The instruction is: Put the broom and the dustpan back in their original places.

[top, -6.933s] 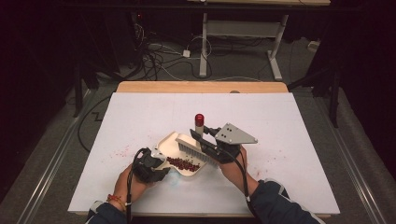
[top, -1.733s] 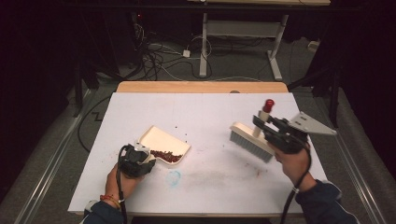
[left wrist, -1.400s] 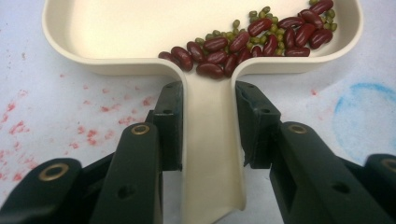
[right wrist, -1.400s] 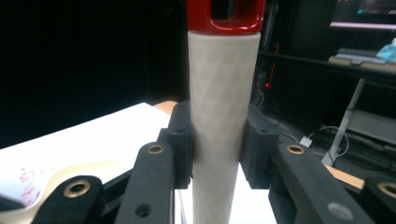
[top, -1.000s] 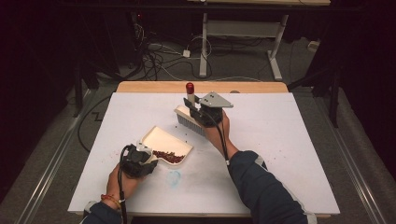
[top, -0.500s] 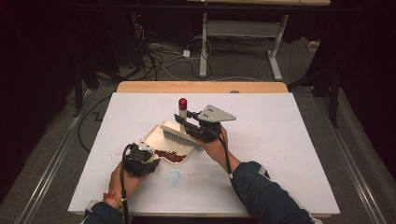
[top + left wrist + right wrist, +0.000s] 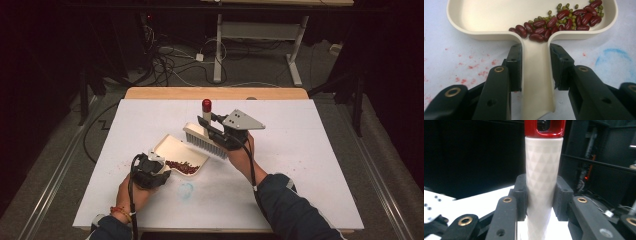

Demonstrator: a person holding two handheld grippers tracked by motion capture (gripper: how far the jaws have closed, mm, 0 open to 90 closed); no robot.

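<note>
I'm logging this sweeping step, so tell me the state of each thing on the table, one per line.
Dustpan: flat on the table, beans piled near its handle.
Brush: upright, bristles at the dustpan's far edge.
Left gripper: shut on the dustpan handle.
Right gripper: shut on the brush handle.
Beans: inside the dustpan.

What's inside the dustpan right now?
The dustpan holds red kidney beans mixed with small green beans, piled along the wall nearest its handle. The rest of the pan is bare. Whether more lies beneath the pile cannot be seen.
</note>
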